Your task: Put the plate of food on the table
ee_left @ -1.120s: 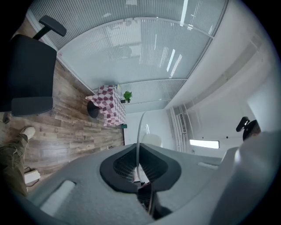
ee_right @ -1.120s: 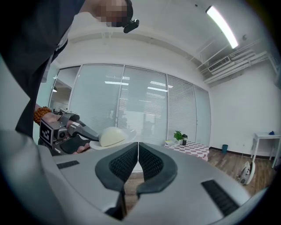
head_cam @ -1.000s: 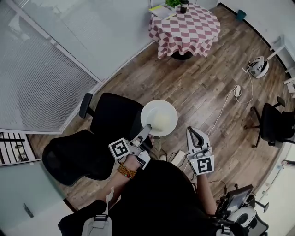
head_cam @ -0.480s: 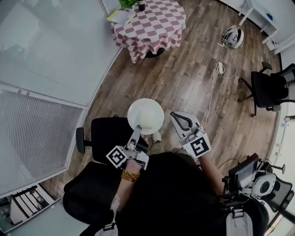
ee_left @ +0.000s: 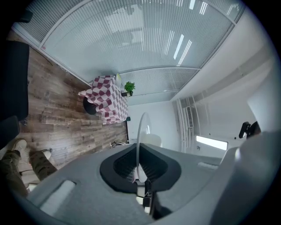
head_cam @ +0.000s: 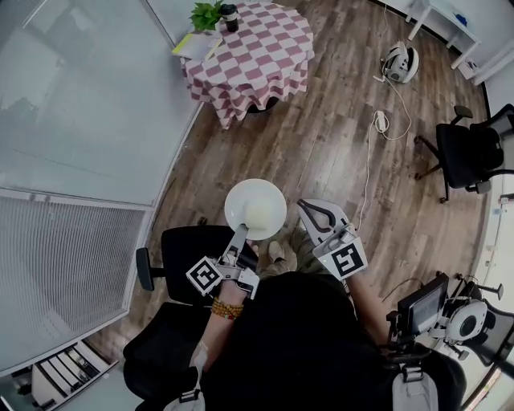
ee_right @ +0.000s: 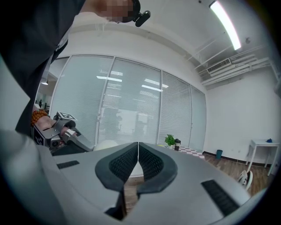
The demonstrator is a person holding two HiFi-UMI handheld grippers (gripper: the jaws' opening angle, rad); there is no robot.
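A white plate [head_cam: 255, 209] with a pale heap of food [head_cam: 263, 214] is carried above the wooden floor. My left gripper [head_cam: 243, 233] is shut on its near rim; in the left gripper view the plate [ee_left: 141, 127] stands edge-on between the pads of the left gripper [ee_left: 138, 169]. My right gripper [head_cam: 305, 206] hangs just right of the plate, shut and empty, its jaws touching in the right gripper view [ee_right: 138, 151]. The round table [head_cam: 249, 52] with a red-and-white checked cloth stands far ahead, also seen in the left gripper view [ee_left: 106, 99].
On the table stand a potted plant [head_cam: 207, 14], a dark cup [head_cam: 230, 16] and a yellow book [head_cam: 195, 45]. Black office chairs stand at my left [head_cam: 189, 241] and far right [head_cam: 466, 144]. A white device [head_cam: 399, 61] and a cable [head_cam: 373, 128] lie on the floor. Glass walls run along the left.
Both grippers and the plate have travelled across the floor towards the checked table, which now looks nearer. The black chairs have slid back beside me. The grip on the plate is unchanged.
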